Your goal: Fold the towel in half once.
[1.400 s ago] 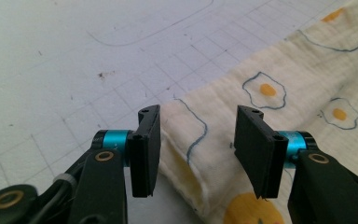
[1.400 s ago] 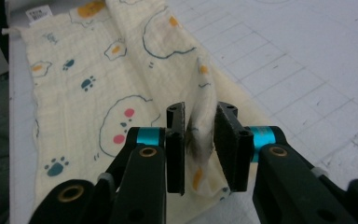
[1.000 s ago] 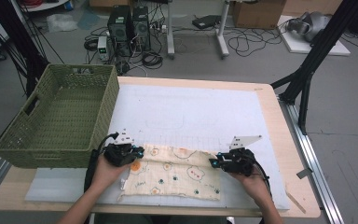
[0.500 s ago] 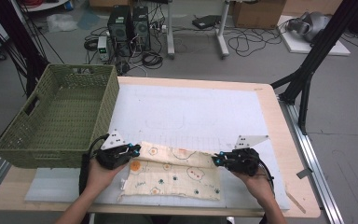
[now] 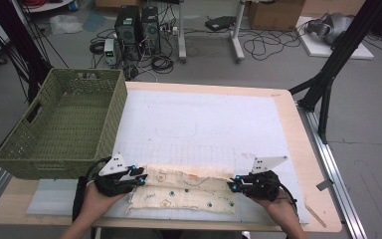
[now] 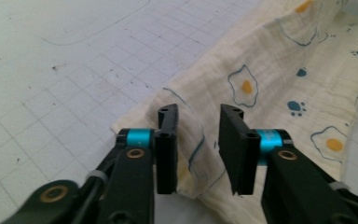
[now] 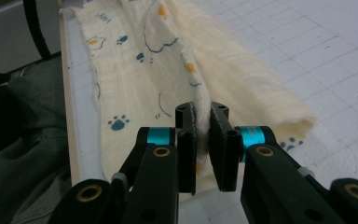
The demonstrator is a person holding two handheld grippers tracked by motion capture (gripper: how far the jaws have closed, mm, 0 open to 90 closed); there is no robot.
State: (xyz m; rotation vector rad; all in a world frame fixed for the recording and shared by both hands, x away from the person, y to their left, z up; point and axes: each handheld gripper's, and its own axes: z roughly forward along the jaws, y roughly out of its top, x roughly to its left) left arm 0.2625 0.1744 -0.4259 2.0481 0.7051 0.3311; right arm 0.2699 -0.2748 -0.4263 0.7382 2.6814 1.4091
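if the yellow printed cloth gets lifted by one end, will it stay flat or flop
The cloth will probably flop: it already wrinkles and folds on the mat. It looks thin and light. A fold bunches between the right tool jaws, so it likely drapes.

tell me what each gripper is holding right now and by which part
The right gripper pinches a raised fold at the right end of the printed cloth. The left gripper holds nothing: its jaws have just been opening, the cloth's left-end fold loose between them.

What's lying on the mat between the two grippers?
The patterned cloth, folded lengthwise, spans from the left gripper to the right gripper, seen in the high view.
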